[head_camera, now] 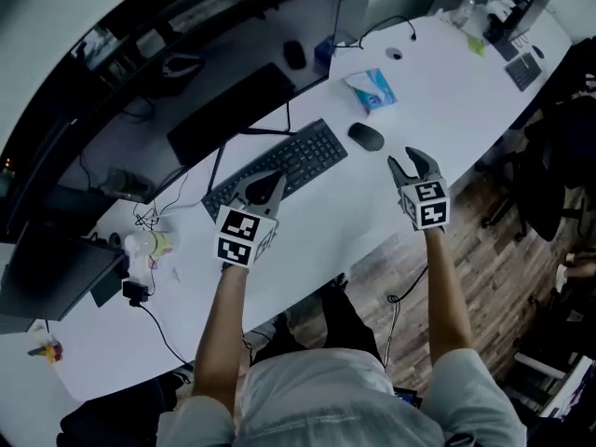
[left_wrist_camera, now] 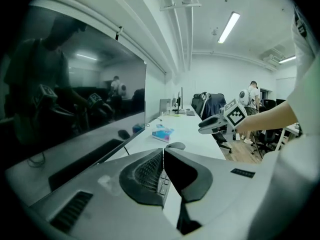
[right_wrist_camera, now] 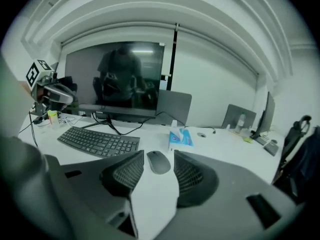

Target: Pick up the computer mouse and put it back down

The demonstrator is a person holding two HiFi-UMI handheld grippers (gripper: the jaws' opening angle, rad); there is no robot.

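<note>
The dark grey computer mouse lies on the white desk, just right of the black keyboard. My right gripper hovers a short way behind and right of the mouse, open and holding nothing. In the right gripper view the mouse shows on the desk in the gap of that gripper, just beyond the tips. My left gripper is shut and empty over the keyboard's near edge. From the left gripper view the mouse lies just beyond the closed tips.
A blue tissue pack lies behind the mouse. A wide monitor stands behind the keyboard. Cables and a small cup sit at the left. Laptops and clutter fill the far right end. An office chair stands beyond the desk's right edge.
</note>
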